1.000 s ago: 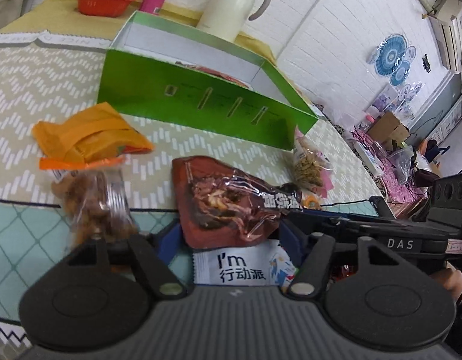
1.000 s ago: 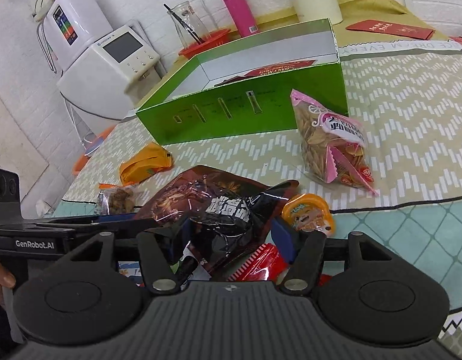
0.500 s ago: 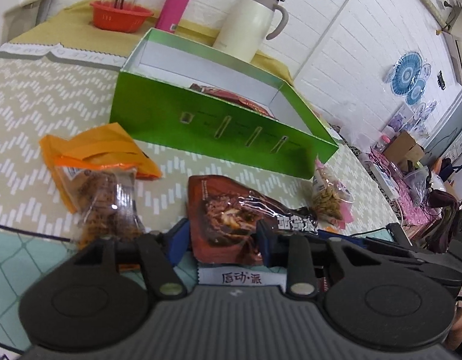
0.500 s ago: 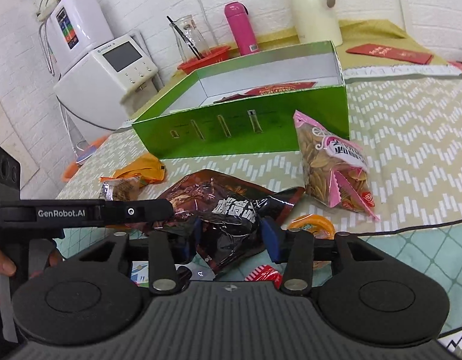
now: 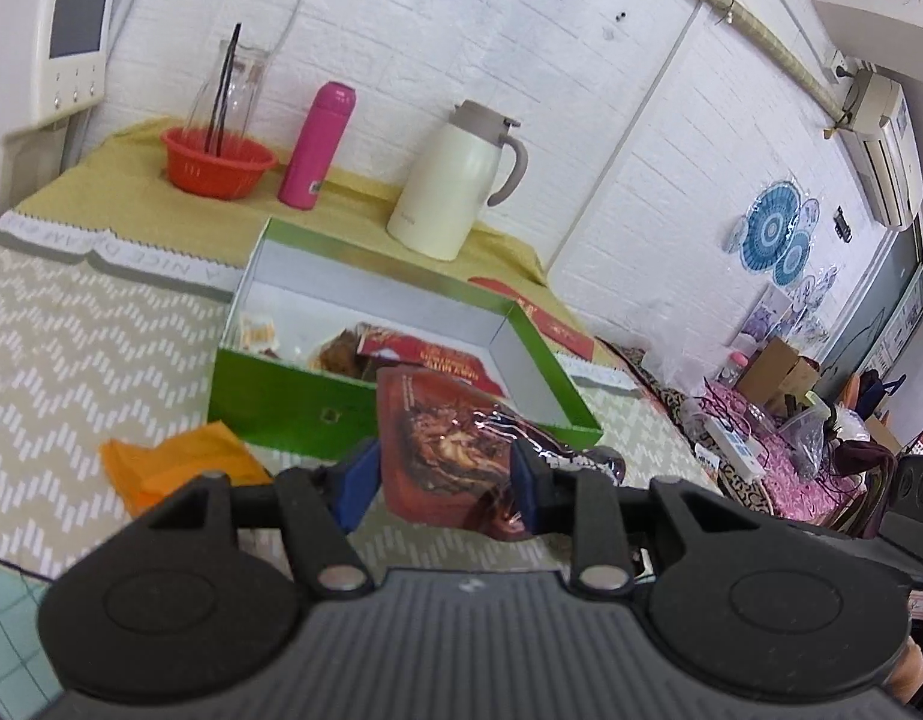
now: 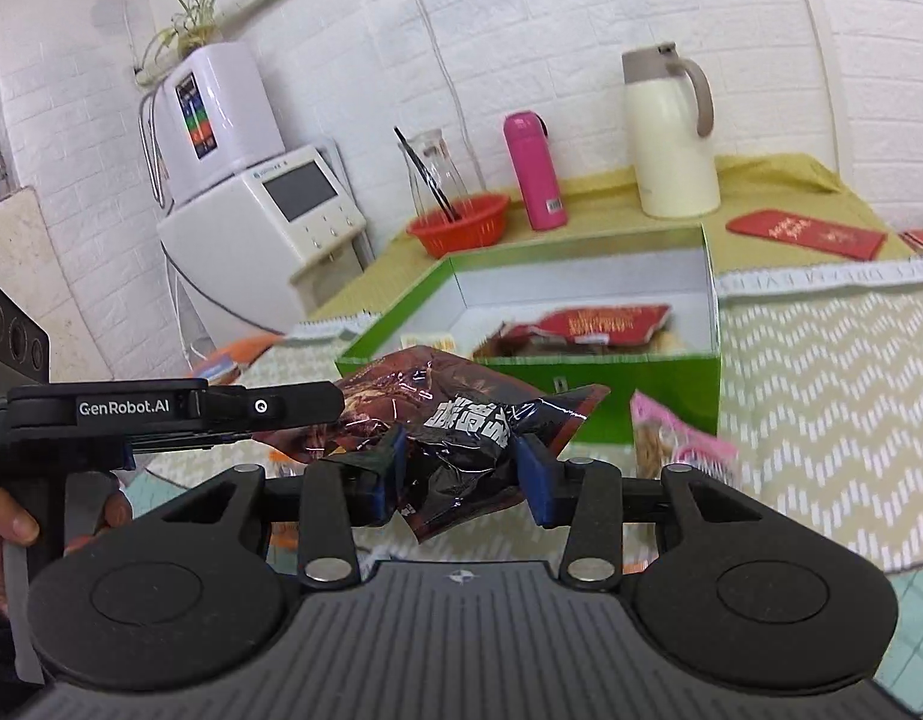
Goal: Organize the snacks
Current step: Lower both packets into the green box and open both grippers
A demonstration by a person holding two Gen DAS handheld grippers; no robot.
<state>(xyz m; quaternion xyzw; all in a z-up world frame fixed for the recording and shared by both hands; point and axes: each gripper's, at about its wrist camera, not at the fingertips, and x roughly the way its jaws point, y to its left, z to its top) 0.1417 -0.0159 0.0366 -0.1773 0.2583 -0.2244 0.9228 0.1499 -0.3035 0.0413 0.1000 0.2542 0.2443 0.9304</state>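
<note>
**Carrying one dark snack bag between two grippers toward the green box**

Nearest each camera, blue pads pinch the same dark red-brown snack bag (image 5: 455, 450). The left gripper (image 5: 446, 471) clamps its reddish end, pads pressed into the foil. The right gripper (image 6: 461, 468) has the crumpled black end between its pads, and its jaws are closing a little more on the wrapper. The bag hangs clear of the patterned tablecloth (image 5: 71, 330), stretched between the two claws.

Below and beside it lie snacks not yet sorted: an orange packet (image 5: 179, 465) to the left and a pink packet (image 6: 680, 444) to the right, both on the cloth.

Further off stands the green box (image 6: 629, 378), open-topped, with a red packet (image 6: 605, 321) and other snacks already inside.

The risk, as I judge it, is the shared hold: if the two hands drift apart, the slick foil could slip from one pinch or tear. Carried too low, it could snag on the box's near wall and push the box toward the cream jug (image 6: 671, 138) and pink flask (image 6: 533, 171) behind.
</note>
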